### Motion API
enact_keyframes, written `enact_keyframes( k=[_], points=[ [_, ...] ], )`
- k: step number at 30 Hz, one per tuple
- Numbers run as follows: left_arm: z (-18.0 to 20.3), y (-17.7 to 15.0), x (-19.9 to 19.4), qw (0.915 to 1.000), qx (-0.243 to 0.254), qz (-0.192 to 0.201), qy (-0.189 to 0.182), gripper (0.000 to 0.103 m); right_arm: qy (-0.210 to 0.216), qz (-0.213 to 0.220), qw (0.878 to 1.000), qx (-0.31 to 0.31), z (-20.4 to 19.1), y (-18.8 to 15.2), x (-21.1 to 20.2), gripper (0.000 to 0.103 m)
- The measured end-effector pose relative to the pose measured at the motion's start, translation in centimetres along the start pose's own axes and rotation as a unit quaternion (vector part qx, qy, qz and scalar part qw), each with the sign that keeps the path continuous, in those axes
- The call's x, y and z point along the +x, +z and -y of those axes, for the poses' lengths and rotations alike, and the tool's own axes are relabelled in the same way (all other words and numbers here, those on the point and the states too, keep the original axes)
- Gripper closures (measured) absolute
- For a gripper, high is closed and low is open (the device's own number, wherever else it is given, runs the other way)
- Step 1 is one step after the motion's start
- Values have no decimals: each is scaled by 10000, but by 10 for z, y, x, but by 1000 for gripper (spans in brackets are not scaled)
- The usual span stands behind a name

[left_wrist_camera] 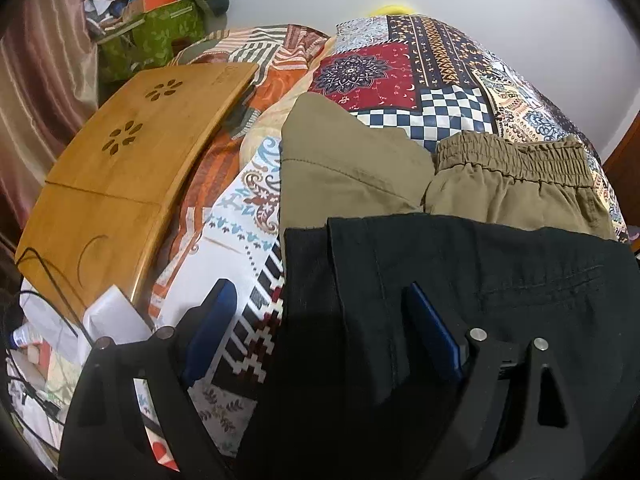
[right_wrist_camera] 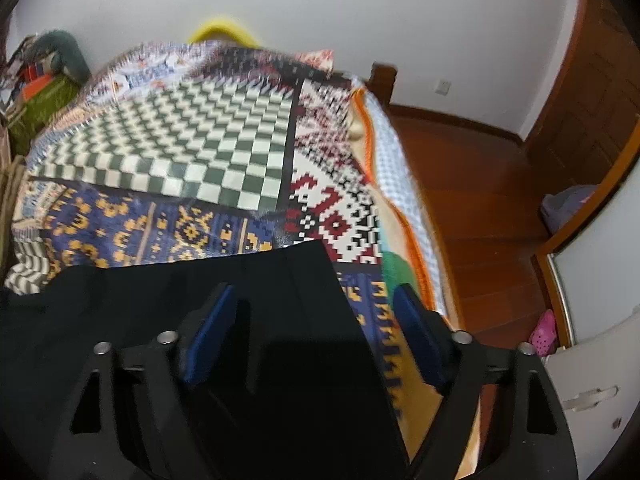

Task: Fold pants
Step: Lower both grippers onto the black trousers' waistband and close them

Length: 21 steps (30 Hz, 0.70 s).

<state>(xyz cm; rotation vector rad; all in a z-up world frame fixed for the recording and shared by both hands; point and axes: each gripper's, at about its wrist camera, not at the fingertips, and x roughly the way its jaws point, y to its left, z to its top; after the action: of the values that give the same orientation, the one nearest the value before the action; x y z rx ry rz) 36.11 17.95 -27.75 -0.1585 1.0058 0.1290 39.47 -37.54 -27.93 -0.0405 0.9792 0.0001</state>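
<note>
Now we see the black pants [left_wrist_camera: 460,280] lying on the bed's patterned quilt [right_wrist_camera: 168,148], just in front of the tan pants [left_wrist_camera: 500,184]. Left fingers [left_wrist_camera: 320,332] and right fingers [right_wrist_camera: 316,332], both spread, straddle opposite black edges, gripping nothing yet.

A lived-in bedroom at home.
A bed under a patchwork quilt [right_wrist_camera: 168,148] runs to a plain white wall [left_wrist_camera: 500,20]; a wooden lap tray [left_wrist_camera: 132,152] rests at its left edge, cluttered boxes [left_wrist_camera: 160,12] fill the far corner, and polished wood floor [right_wrist_camera: 472,184] lies along its right edge.
</note>
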Motion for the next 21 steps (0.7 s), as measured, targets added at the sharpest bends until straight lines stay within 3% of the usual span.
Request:
enact_keyframes(
  k=[1,5,6,7,9,10,11,12,14,17,18,21],
  points=[
    [1,2,1,10000,6,-1,-13,19,7,-108,9999,-42,-1,1,7,45],
    [6,9,6,9999,42,-82,-81,36,203,-152,9996,81,3,2,15,45],
    [8,11,9,9998,82,-137,-70,48,282,-161,9994,149,5,1,16,46],
    [11,12,13,9997,115,-235,-33,53,313,-163,9992,186,6,2,19,48],
    [16,13,17,9994,156,-286,125,60,331,-124,9992,173,4,1,18,54],
    [20,13,17,9992,249,-278,170,64,287,-94,9995,115,2,0,16,63],
    [24,12,17,9987,356,-243,275,67,279,-66,9996,69,0,-3,13,73],
    [28,12,14,9982,431,-185,382,74,270,-61,9996,46,-3,-1,13,77],
    [30,11,9,9974,495,-103,509,79,158,-30,9999,-52,-7,-3,8,83],
    [30,12,-2,9969,517,63,596,82,-4,27,9999,-130,-8,-6,0,88],
    [29,13,-5,9964,520,109,660,95,-43,52,9999,-116,-6,-8,-3,89],
    [23,20,-12,9918,559,332,1100,103,-146,134,9998,15,7,-18,-15,91]
  ],
)
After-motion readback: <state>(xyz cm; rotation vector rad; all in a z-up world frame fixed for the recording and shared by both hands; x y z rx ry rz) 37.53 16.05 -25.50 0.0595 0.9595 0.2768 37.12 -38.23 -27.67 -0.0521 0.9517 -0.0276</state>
